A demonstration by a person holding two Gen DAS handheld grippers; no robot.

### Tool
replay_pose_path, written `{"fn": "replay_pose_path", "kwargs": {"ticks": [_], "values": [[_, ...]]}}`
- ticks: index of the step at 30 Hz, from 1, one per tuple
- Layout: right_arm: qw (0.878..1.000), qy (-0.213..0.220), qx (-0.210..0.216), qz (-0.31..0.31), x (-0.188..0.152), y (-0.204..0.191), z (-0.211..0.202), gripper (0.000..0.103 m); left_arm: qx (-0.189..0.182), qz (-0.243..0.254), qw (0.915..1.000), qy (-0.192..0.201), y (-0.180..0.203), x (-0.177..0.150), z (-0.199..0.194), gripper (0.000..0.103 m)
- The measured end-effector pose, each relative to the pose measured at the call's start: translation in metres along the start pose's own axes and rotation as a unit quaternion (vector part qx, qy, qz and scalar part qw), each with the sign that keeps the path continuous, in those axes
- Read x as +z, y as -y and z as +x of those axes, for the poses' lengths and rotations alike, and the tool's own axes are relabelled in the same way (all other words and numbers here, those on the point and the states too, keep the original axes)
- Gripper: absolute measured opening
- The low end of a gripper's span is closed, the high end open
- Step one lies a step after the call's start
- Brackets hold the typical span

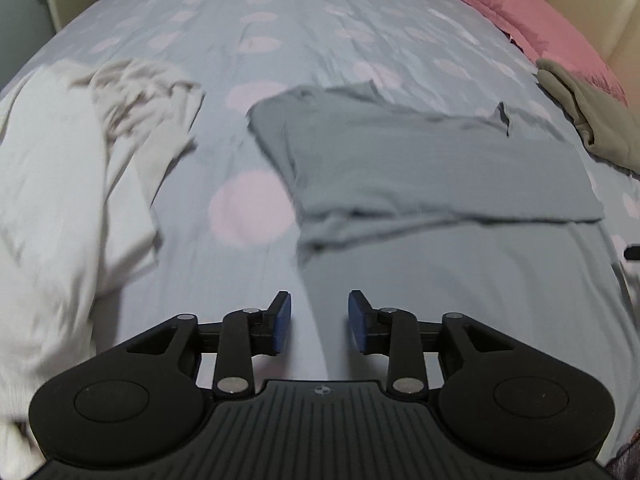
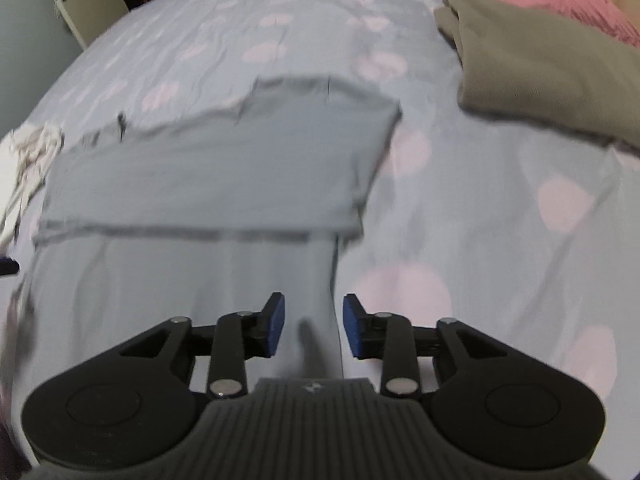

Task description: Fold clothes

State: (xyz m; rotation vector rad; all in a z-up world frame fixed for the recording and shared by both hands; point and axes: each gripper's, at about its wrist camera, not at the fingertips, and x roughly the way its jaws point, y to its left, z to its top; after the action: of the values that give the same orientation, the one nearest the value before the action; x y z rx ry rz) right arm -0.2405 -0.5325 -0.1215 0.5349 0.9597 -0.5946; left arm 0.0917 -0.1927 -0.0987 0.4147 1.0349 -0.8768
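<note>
One grey shirt (image 1: 420, 168), half folded

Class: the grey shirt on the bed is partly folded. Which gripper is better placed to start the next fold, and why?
Neither clearly. The left gripper sits open over the grey shirt's left edge, and the right gripper sits open over its right edge. Each is placed for its own side, so a two-handed fold looks likely.
</note>
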Motion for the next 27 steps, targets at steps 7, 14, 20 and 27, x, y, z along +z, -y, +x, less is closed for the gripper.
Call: {"fn": "replay_pose_path", "kwargs": {"ticks": [7,14,20,27], "values": [[0.999,-0.032,-0.010,-0.016,-0.064,0.001,-0.012,0.045,-0.009,-0.013,0.9988,-0.047,0.006,-0.051,-0.012,0.041],[0.999,-0.043,-0.023,-0.025,-0.116,-0.007,-0.026,0.045,0.004,0.007,0.9962,-0.087,0.031,-0.104,-0.022,0.048],[0.996,-0.055,-0.035,-0.061,-0.146,-0.034,-0.034,0.047,0.030,0.040,0.9943,-0.095,0.057,-0.139,-0.031,0.049],[0.991,-0.055,-0.045,-0.117,-0.163,-0.062,-0.040,0.033,0.022,0.041,0.9944,-0.095,0.061,-0.151,-0.034,0.030]]}}
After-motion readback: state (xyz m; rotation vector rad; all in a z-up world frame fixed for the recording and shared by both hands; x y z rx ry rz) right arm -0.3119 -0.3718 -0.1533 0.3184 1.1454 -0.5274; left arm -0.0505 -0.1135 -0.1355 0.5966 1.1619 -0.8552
